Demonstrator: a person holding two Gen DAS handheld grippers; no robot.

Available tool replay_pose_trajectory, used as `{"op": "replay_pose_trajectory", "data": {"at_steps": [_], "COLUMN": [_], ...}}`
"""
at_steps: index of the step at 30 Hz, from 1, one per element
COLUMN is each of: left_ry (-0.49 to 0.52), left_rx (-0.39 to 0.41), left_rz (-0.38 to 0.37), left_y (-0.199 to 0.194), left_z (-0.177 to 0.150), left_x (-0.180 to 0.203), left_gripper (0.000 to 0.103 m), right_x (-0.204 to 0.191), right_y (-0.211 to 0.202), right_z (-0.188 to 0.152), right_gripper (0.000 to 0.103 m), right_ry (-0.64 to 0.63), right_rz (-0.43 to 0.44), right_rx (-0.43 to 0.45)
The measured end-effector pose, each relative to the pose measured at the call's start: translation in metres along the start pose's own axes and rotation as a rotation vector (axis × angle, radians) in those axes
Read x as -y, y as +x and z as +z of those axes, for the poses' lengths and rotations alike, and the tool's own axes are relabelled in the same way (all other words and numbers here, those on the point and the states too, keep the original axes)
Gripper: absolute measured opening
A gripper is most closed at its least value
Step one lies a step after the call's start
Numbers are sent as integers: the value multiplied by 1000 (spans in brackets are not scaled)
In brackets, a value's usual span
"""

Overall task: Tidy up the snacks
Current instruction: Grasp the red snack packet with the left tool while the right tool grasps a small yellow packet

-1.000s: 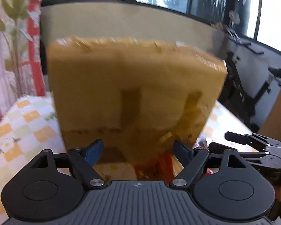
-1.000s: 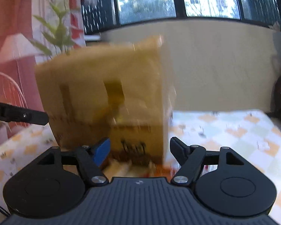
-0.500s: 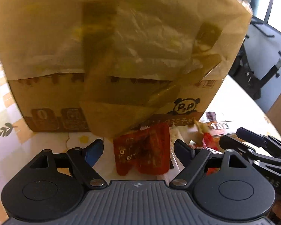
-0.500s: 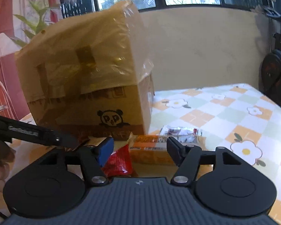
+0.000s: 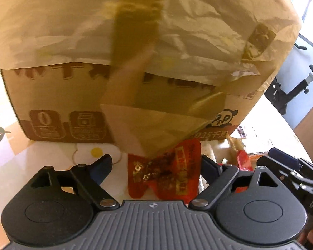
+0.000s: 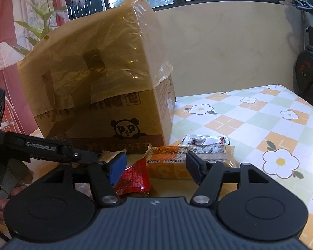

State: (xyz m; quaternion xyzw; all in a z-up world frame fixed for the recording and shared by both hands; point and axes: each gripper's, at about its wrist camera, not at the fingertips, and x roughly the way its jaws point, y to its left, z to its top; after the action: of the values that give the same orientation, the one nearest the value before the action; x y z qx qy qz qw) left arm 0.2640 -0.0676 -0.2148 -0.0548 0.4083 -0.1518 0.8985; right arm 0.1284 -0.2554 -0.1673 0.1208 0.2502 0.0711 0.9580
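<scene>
Left wrist view, left to right. Lower left of frame: checked, flower-printed table (image 5: 8, 162), bare. Centre and upper frame: large brown cardboard box with a panda print, its top wrapped in yellowish plastic film and tape (image 5: 73, 95), standing on the table. No opening visible from here; cannot tell whether anything is inside. Bottom centre: left gripper (image 5: 154, 166), jaws wide apart and just now opening further. A crinkled red foil snack packet (image 5: 167, 177) lies on the table between them; the pads do not press it. Lower right: a pale wrapper and a second red piece (image 5: 243, 160), partly hidden, with the right gripper (image 5: 285, 162) reaching in from the frame edge.

Right wrist view, left to right. Far left: the left gripper's black finger pointing toward the box foot. Centre: the same box, the snacks loose at its base. Bottom centre: right gripper (image 6: 156, 167), jaws apart, nothing clamped. The red packet (image 6: 135, 177) lies just by its blue pad (image 6: 116, 166). An orange rectangular snack pack with a printed label (image 6: 187, 160) lies beyond the fingertips, and a small white sachet (image 6: 206, 140) behind it. Right: open table.

Progress, as judged: early. All visible snacks lie loose on the table; none lifted, none grouped. The left gripper looks set up for the red packet. Gathering and placing still remain.
</scene>
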Motion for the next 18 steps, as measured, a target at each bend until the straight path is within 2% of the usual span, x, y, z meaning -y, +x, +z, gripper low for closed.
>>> {"op": "replay_pose_trajectory", "data": {"at_steps": [1,3,10,14,18], "left_ry": [-2,-13,-12,39,72], "left_rx": [0,-1,10,18,16], "left_rz": [5,6,25,40,59], "left_y": [-2,-4,-7,-6,-5], "left_z": [0,0,4,3,4], "left_x": [-5,-15,-34,-35,-35], "left_gripper": [87,77,77,77,82], "right_x": [0,1,-1,-1,-2], "right_y": [1,1,2,1,1], "right_z": [0,0,0,0,0], "right_gripper": [66,66,66,66,66], "right_ry": [1,3,0,-1,-4], "right_rz": [1,4,5,5,6], "right_rx": [0,-1,-4,-5,-7]}}
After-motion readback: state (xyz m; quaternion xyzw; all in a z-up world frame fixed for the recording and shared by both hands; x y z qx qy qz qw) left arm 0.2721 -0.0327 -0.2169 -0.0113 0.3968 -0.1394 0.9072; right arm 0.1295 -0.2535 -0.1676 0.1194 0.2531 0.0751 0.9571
